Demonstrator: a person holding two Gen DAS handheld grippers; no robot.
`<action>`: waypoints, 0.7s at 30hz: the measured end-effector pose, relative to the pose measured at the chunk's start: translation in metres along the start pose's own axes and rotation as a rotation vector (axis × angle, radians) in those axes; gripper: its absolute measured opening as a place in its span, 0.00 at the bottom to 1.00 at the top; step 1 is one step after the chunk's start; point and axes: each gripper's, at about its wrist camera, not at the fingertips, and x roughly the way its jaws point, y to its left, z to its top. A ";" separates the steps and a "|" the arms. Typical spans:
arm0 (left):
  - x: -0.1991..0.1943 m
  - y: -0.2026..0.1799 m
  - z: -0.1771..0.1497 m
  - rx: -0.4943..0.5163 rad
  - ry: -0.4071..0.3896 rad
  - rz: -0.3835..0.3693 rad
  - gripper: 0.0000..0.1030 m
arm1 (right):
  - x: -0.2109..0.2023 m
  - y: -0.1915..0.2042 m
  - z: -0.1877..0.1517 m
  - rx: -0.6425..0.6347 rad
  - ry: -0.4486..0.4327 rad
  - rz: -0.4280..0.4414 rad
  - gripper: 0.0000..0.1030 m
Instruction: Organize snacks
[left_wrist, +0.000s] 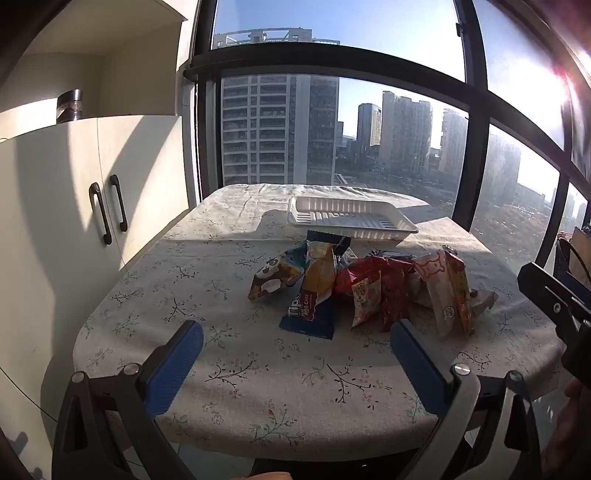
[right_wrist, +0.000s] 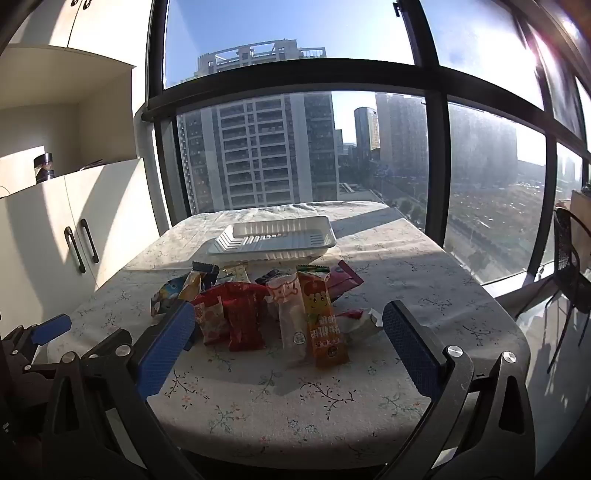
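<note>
A pile of snack packets (left_wrist: 362, 288) lies mid-table, also in the right wrist view (right_wrist: 258, 314). It includes a blue-and-yellow roll cake pack (left_wrist: 314, 295), red packets (right_wrist: 243, 317) and an orange-and-white stick pack (right_wrist: 321, 317). An empty white ribbed plastic tray (left_wrist: 351, 218) sits behind the pile, also in the right wrist view (right_wrist: 277, 236). My left gripper (left_wrist: 295, 336) is open and empty, short of the pile above the table's near edge. My right gripper (right_wrist: 288, 321) is open and empty, its fingers either side of the pile's near end, not touching it.
The round table (left_wrist: 258, 387) has a floral cloth. A white cabinet with dark handles (left_wrist: 107, 206) stands at the left. A large window is behind the table. A dark wire chair (right_wrist: 569, 266) stands at the right. The right gripper shows at the left wrist view's edge (left_wrist: 554, 299).
</note>
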 end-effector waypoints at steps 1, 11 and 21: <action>-0.001 -0.002 0.000 0.002 -0.002 0.005 1.00 | 0.000 0.000 0.000 -0.011 0.009 -0.007 1.00; -0.002 0.008 0.004 -0.064 0.023 -0.022 1.00 | 0.003 0.001 -0.001 -0.013 0.016 -0.008 1.00; 0.002 0.005 0.001 -0.059 0.024 -0.023 1.00 | 0.003 0.002 -0.001 -0.015 0.015 -0.007 1.00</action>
